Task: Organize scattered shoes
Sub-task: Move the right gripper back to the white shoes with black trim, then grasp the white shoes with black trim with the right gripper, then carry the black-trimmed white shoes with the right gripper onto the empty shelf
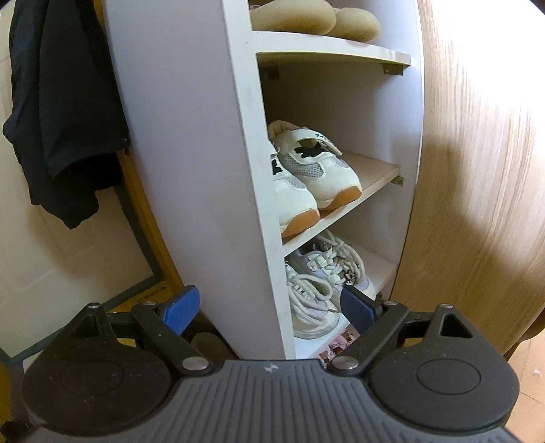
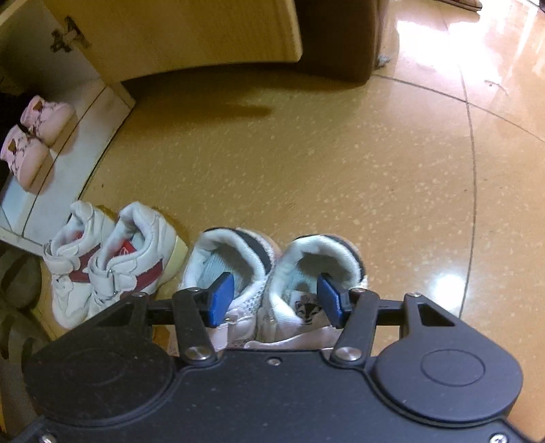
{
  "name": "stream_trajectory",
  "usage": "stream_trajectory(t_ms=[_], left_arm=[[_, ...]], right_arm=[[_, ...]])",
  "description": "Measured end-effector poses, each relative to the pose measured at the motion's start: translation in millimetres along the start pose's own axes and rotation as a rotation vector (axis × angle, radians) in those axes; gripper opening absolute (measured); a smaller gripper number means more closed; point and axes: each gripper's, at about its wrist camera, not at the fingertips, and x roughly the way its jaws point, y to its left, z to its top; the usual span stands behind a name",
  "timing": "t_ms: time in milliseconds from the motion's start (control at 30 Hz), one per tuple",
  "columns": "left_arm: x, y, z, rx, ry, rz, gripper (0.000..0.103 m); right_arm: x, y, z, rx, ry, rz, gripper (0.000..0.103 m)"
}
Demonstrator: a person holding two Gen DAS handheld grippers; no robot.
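Note:
A pair of white mesh shoes (image 2: 238, 252) stands heels-up on the yellow floor, right under my right gripper (image 2: 276, 300). Its blue pads (image 2: 221, 300) dip one into each shoe's mouth, straddling the two adjoining inner walls. A small gap shows beside each pad, so the jaws stand half wide and open. A white-and-red pair (image 2: 112, 259) sits just left of them. My left gripper (image 1: 270, 306) is wide open and holds nothing, in front of the white shoe cabinet (image 1: 190, 170). The cabinet's shelves hold white gum-soled sneakers (image 1: 316, 170) and grey lace-ups (image 1: 320, 283).
Beige slippers (image 1: 316, 17) lie on the top shelf. A wooden cabinet door (image 1: 477, 170) stands open at the right, and a black garment (image 1: 64, 102) hangs at the left. Pink shoes (image 2: 34, 136) sit on the cabinet's bottom board. A dark brown furniture base (image 2: 337, 41) stands beyond.

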Motion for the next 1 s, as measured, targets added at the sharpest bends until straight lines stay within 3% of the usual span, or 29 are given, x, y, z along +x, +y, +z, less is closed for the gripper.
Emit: stream_trajectory(t_ms=[233, 300, 367, 500, 667, 1000], left_arm=[[3.5, 2.8, -1.0, 0.009, 0.007, 0.014, 0.091], [4.6, 2.5, -0.1, 0.018, 0.004, 0.017, 0.091], [5.6, 2.7, 0.3, 0.026, 0.003, 0.025, 0.091], [2.1, 9.1, 3.1, 0.011, -0.012, 0.039, 0.091], [-2.1, 10.2, 5.1, 0.007, -0.023, 0.041, 0.091], [-17.2, 15.7, 8.0, -0.104, -0.055, 0.02, 0.091]], right_arm=[[15.6, 6.5, -2.8, 0.041, 0.012, -0.052, 0.055], [19.4, 7.7, -4.3, 0.017, 0.013, -0.046, 0.046], [20.5, 4.0, -4.1, 0.014, 0.004, -0.036, 0.027], [16.4, -12.6, -2.3, 0.008, 0.006, 0.053, 0.019], [0.1, -26.4, 0.7, -0.03, -0.003, 0.124, 0.018], [-97.0, -34.6, 43.3, -0.255, -0.157, 0.259, 0.017]])
